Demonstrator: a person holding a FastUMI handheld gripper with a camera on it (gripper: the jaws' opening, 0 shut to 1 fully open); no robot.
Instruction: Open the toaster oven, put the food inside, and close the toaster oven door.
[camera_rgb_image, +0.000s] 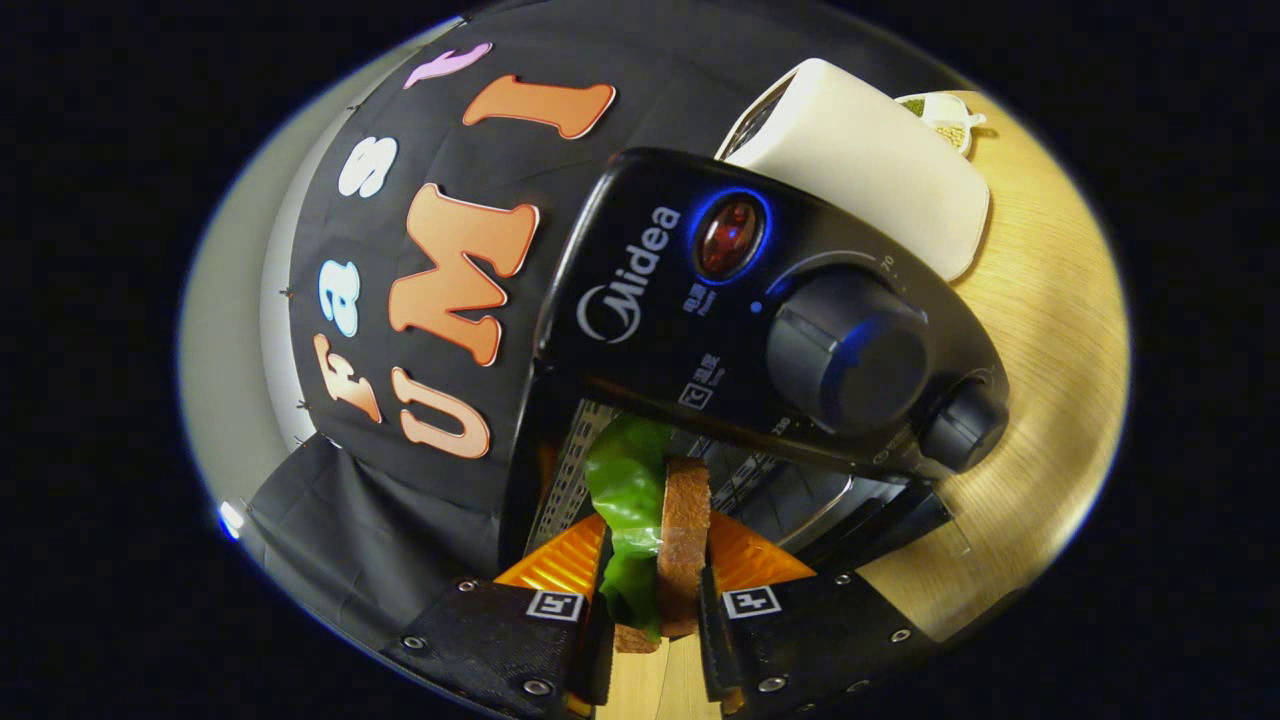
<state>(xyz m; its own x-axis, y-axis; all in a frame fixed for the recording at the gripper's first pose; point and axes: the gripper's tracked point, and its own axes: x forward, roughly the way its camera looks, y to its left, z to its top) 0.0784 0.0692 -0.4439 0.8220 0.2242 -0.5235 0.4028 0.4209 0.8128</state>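
The sandwich (655, 535), a slice of brown bread with a green lettuce leaf pressed against it, stood on edge between the two fingers of the tongs (655, 600). Both fingers pressed on it, one against the lettuce side and the other against the bread side, so the tongs were closed on the food. The upper part of the sandwich reached into the mouth of the toaster oven (700, 330), just ahead of the fingertips, with the metal rack (770, 480) of the oven's inside visible beyond it. The oven door (890, 525) hung open, dropped toward the desk (1040, 400) beside the sandwich.

The whole view was strongly tilted. The oven's black control panel lay just beyond the sandwich, carrying a red indicator lamp (730, 237) ringed with blue light, a large dark knob (850, 350) next to it and a smaller knob (965, 425) further along.

Behind the oven, on the light wooden desk, stood a cream-white appliance (870, 160), close to the oven's top. Past it, near the desk's far edge, lay a small white dish (945, 120) holding something greenish; its contents were too small to tell.
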